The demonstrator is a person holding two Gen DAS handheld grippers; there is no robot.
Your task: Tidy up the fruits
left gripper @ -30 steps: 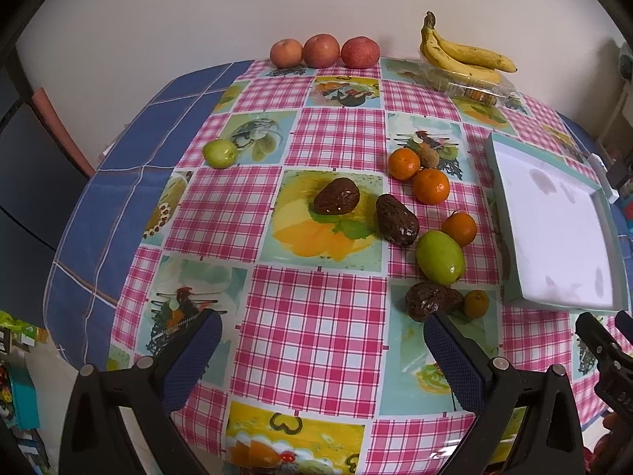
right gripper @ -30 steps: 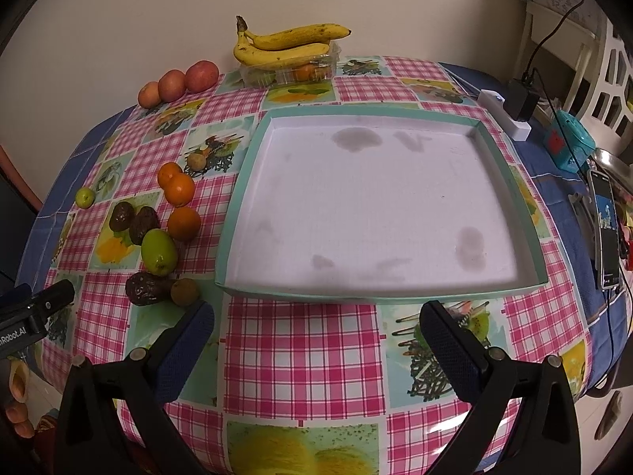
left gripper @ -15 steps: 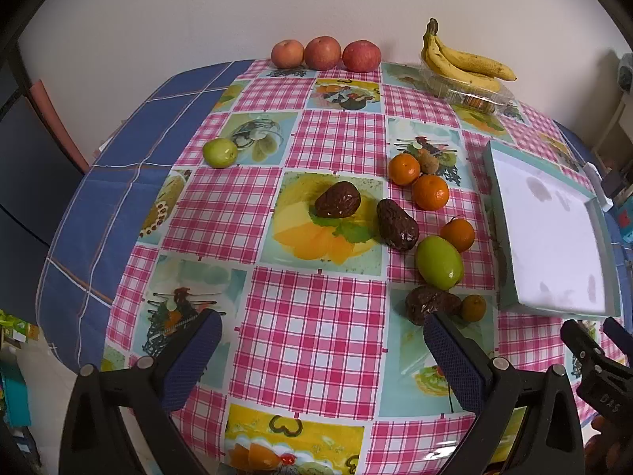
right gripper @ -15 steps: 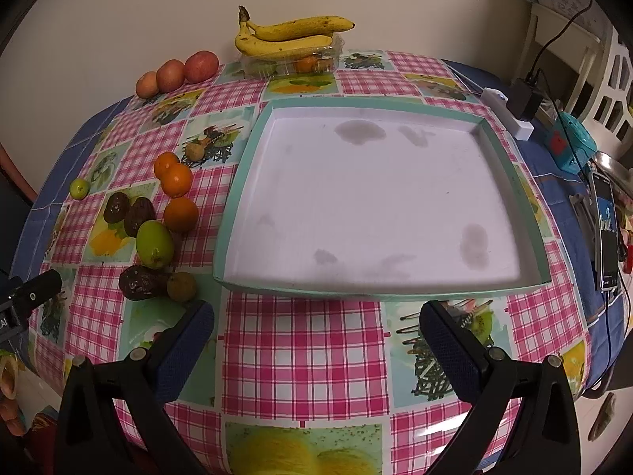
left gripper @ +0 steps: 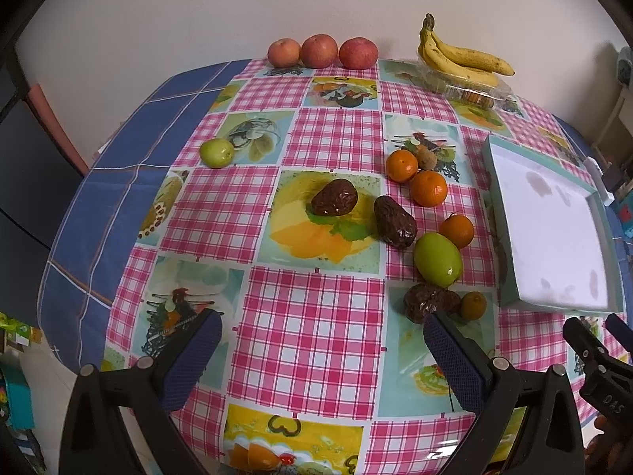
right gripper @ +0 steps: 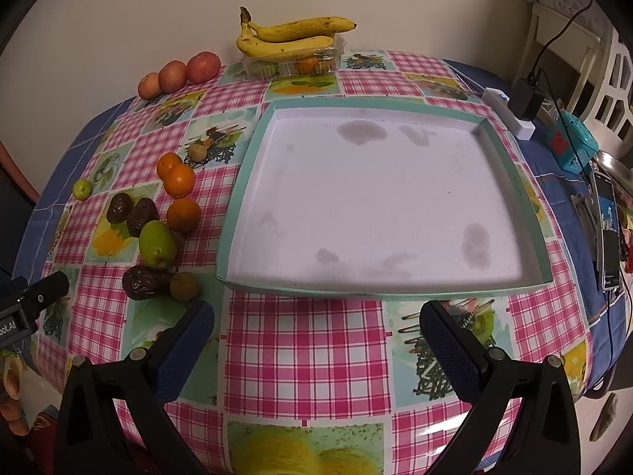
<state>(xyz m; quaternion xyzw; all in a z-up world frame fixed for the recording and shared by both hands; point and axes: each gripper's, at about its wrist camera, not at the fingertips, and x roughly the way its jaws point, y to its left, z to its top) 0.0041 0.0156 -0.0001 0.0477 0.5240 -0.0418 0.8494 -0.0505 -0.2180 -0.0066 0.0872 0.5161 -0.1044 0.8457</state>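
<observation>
Nearest each camera, the left gripper [left gripper: 322, 350] and right gripper [right gripper: 316, 340] hang spread wide and empty over the tablecloth [left gripper: 308, 316]. Beyond lie avocados [left gripper: 334, 198], oranges [left gripper: 428, 188] and a green mango [left gripper: 438, 259], beside the bare tray [right gripper: 241, 182]; bananas [right gripper: 292, 33] sit farthest.

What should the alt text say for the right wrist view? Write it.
An empty white tray with a teal rim fills the table's centre, beyond the open right tongs. Oranges, avocados and a green mango lie to its left; bananas sit behind.
</observation>
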